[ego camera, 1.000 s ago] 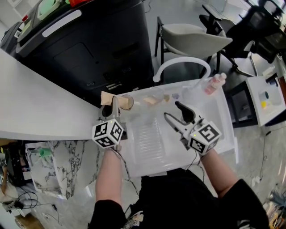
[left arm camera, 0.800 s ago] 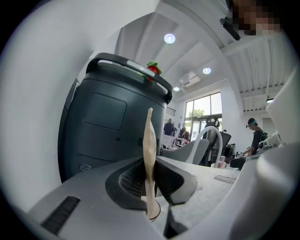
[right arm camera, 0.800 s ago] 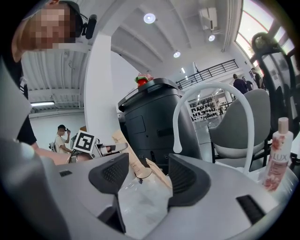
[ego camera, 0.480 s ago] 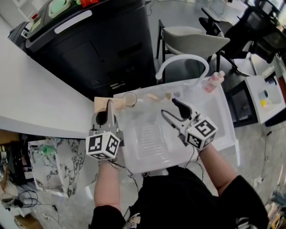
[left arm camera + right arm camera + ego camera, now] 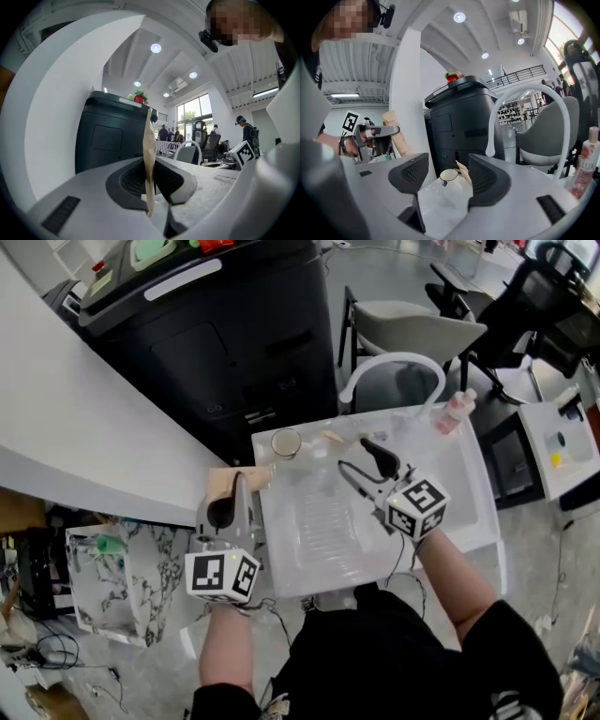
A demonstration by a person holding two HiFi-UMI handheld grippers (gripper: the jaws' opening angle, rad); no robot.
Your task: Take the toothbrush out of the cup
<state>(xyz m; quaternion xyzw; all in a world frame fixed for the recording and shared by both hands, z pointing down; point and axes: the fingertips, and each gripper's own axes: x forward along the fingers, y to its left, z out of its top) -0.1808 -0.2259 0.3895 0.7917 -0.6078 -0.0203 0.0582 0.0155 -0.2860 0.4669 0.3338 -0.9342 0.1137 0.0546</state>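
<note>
Surroundings: white curved counter [image 5: 84, 446] fills the left of the head view; a black cabinet [image 5: 234, 334] stands at top centre, and a grey chair [image 5: 417, 324] at upper right.
Work surface: white basin [image 5: 469, 521] at frame centre, with a white arched faucet [image 5: 394, 362] at its far edge.
Cup: a small white cup [image 5: 286, 442] stands upright in the basin's upper left corner, just inside the rim.
Toothbrush: shows as a flat tan strip [image 5: 246, 478], out of the cup, lying across the basin's left rim to the cup's lower left.
Left gripper: left gripper [image 5: 234, 486] sits outside the basin's left edge, between counter and basin; its jaws are clamped on the toothbrush [image 5: 149, 154], which stands edge-on between the pads.
Right gripper: right gripper [image 5: 356, 456] is over the basin, right of the cup; its jaws stand apart and grip nothing. Its own view lines the cup [image 5: 450, 177] up in the gap, farther off and untouched.
Other items: a pink bottle [image 5: 457, 411] at the basin's upper right corner; a tan scrap [image 5: 335, 437] just right of the cup.
Open room: bare basin floor in the lower half of the basin, below both grippers' tips.
Edges: the counter rim passes close on the left gripper's left side.
</note>
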